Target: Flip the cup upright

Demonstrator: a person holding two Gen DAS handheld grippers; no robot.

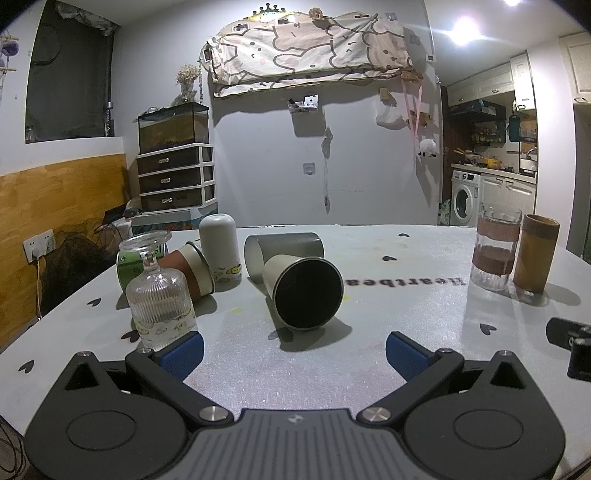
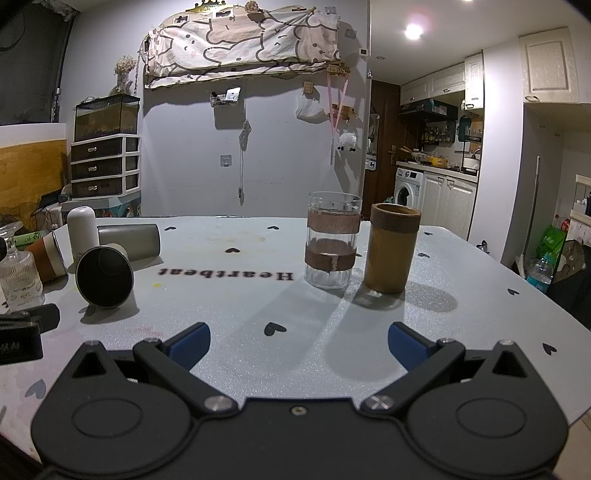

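Both grippers' fingers [image 1: 404,354] spread, empty; cup [image 1: 301,291] toppled beside "Heartbeat" print [image 2: 225,275].

Grey wall [image 2: 280,155]; drawer unit [image 1: 176,180] at left; washing machine [image 2: 408,192] in kitchen; ceiling light [image 2: 413,31] lit.

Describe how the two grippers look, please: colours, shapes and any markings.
The left gripper and right gripper look alike: matte black bodies with round discs, triangular cut-outs, silver screws and blue pads on the fingers. The left one shows a ribbed grey plate with a small logo. No cables are visible.
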